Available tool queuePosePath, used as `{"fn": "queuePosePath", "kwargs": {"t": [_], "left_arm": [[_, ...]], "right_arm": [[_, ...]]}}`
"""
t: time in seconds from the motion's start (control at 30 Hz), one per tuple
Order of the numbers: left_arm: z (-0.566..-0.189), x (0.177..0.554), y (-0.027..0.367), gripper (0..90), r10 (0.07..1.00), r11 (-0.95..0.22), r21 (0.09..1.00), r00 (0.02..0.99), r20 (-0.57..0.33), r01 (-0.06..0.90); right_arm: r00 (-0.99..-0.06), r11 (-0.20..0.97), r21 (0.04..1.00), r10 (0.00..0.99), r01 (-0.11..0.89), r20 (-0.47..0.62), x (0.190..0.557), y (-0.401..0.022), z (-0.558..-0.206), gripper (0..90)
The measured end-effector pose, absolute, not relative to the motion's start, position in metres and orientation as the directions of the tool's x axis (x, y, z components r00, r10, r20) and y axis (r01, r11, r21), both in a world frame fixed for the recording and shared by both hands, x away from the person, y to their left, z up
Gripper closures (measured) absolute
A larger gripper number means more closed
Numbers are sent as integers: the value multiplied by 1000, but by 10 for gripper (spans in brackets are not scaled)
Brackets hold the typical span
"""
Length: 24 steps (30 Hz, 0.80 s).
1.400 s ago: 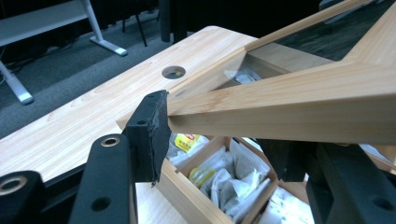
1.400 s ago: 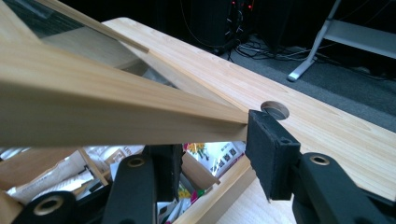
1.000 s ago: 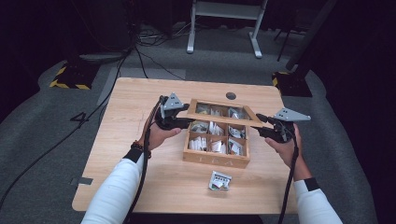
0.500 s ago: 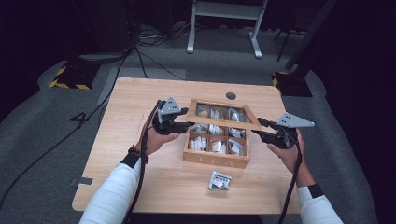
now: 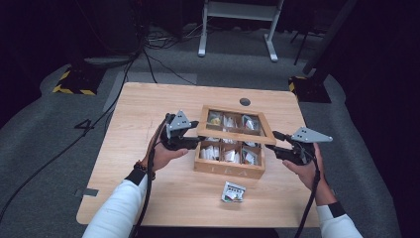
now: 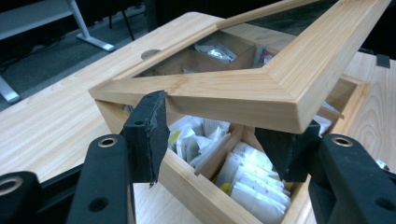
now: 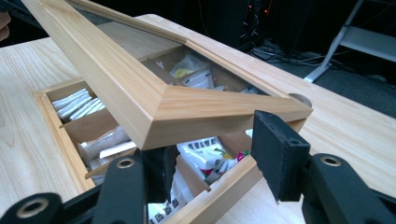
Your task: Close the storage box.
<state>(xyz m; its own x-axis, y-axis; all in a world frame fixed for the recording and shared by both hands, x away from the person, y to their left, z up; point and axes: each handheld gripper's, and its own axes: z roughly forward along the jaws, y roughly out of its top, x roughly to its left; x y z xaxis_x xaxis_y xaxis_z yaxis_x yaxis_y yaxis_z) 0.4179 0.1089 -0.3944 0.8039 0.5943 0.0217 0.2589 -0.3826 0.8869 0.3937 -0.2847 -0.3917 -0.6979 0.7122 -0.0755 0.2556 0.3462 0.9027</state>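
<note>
A wooden tea box (image 5: 228, 169) stands mid-table, its compartments full of tea bags (image 6: 252, 191). Its glass-paned lid (image 5: 233, 134) is tilted up at the front. My left gripper (image 5: 195, 141) is shut on the lid's front left corner (image 6: 224, 93), with one pad (image 6: 149, 126) against the frame's side. My right gripper (image 5: 273, 145) is at the front right corner. Its jaws have just been opening, and in the right gripper view the lid corner (image 7: 187, 107) lies over the gap of the right gripper (image 7: 217, 154), whose right pad (image 7: 278, 149) stands free of the wood.
A loose tea bag packet (image 5: 233, 192) lies on the table in front of the box. A round cable hole (image 5: 244, 101) sits behind the box near the far edge. Beyond the table are cables on the floor and a white stand (image 5: 237, 10).
My right hand has drifted a little toward the near edge and its jaws stand wider. The left hand and the raised lid have hardly moved.
</note>
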Motion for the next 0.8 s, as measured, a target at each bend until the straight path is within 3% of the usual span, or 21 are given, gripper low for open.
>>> {"fn": "queuePosePath", "kwargs": {"t": [0.8], "left_arm": [[-417, 395, 110, 400, 559, -456, 852, 828, 48, 258]], "right_arm": [[-737, 395, 869, 673, 297, -54, 376, -281, -416, 368]]}}
